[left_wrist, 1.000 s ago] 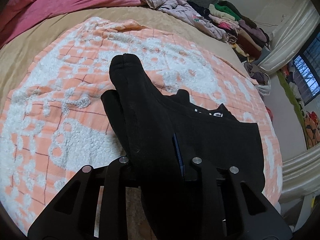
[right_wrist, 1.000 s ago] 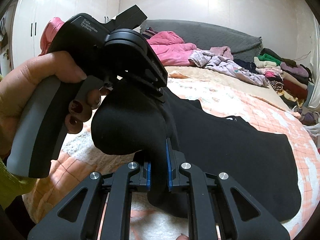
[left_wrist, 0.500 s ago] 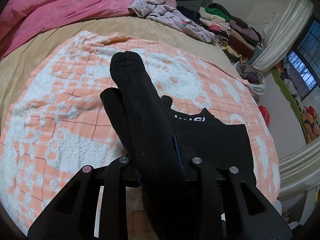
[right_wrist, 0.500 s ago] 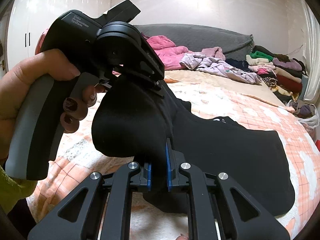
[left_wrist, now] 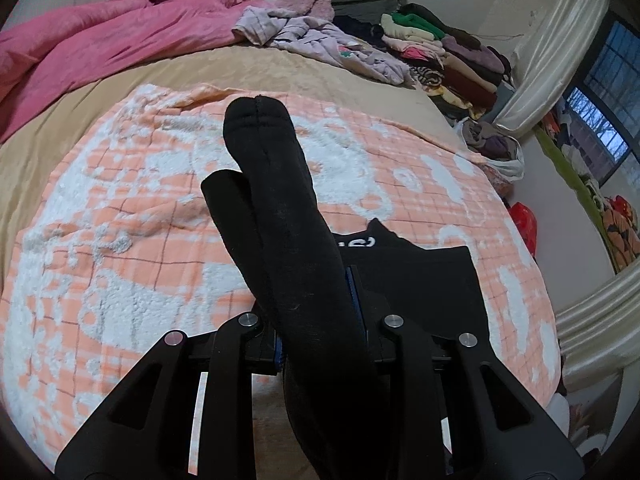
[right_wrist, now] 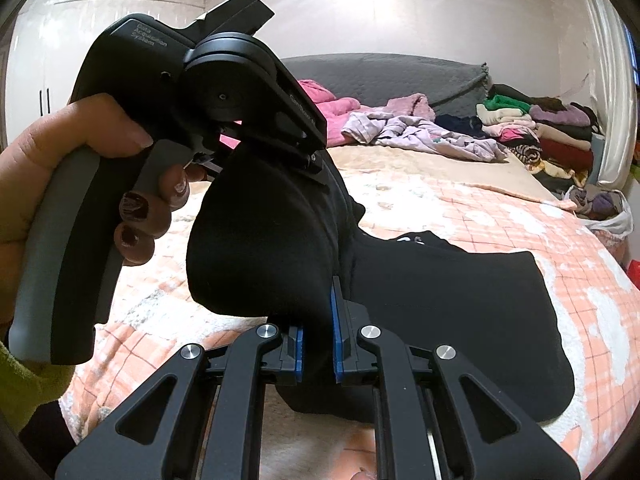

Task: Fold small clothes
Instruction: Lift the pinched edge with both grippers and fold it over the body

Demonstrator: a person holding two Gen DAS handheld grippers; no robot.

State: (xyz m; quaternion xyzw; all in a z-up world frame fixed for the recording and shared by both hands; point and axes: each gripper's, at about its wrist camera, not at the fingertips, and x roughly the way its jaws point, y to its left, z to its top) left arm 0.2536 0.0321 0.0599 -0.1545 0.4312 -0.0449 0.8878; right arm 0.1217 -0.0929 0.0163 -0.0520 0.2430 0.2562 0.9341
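Left wrist view looks down the left tool, whose blue-lined jaws are clamped on black socks that rise up the middle of the frame, one toe tip above the other. Beneath them an orange-and-white blanket covers the bed, and a black garment with a strip of white lettering lies flat at centre right. Only this view shows the window at the right edge and the pink quilt spread across the upper left.

Right wrist view gives what the other cannot: the left tool seen from outside at upper left, gripped by a hand with dark nail polish, the socks bulging below it. At bottom centre the right tool is closed on the lower fold of the same socks. The black garment spreads to the lower right, and a stack of folded clothes sits at the right.
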